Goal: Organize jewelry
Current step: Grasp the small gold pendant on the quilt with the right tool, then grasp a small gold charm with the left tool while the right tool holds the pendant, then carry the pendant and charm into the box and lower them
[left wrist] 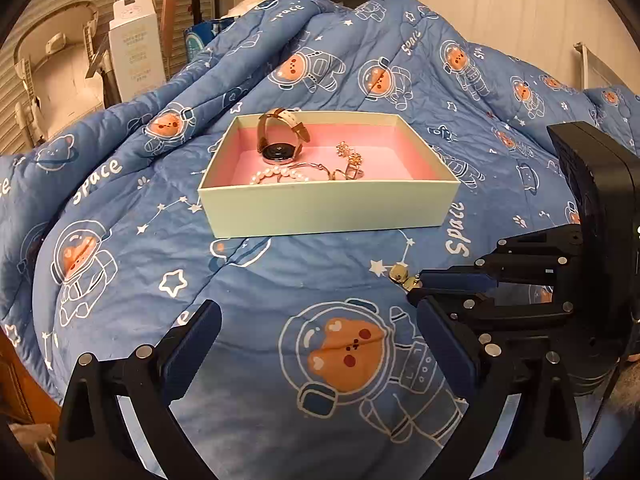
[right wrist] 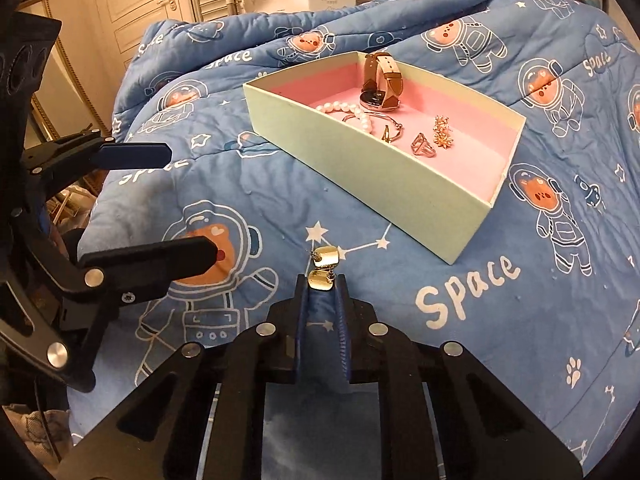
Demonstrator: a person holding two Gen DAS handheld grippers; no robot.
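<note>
A pale green box (left wrist: pixel 328 208) with a pink lining sits on the blue quilt. It holds a watch (left wrist: pixel 280 140), a pearl bracelet (left wrist: pixel 276 176), a ring (right wrist: pixel 422 145), flower earrings (right wrist: pixel 442 132) and a thin bangle. Two small gold square earrings lie on the quilt in front of the box. My right gripper (right wrist: pixel 321 280) is shut on the nearer gold earring (right wrist: pixel 320 280), while the other earring (right wrist: pixel 329 258) lies just beyond its tips. My left gripper (left wrist: pixel 318 320) hovers open over the quilt to the left, with nothing between its fingers.
The quilt (left wrist: pixel 240 280) is rumpled and rises in folds behind the box. A white carton (left wrist: pixel 136 52) and a dark shelf stand behind the bed at the left. A white door (right wrist: pixel 136 8) shows in the right wrist view.
</note>
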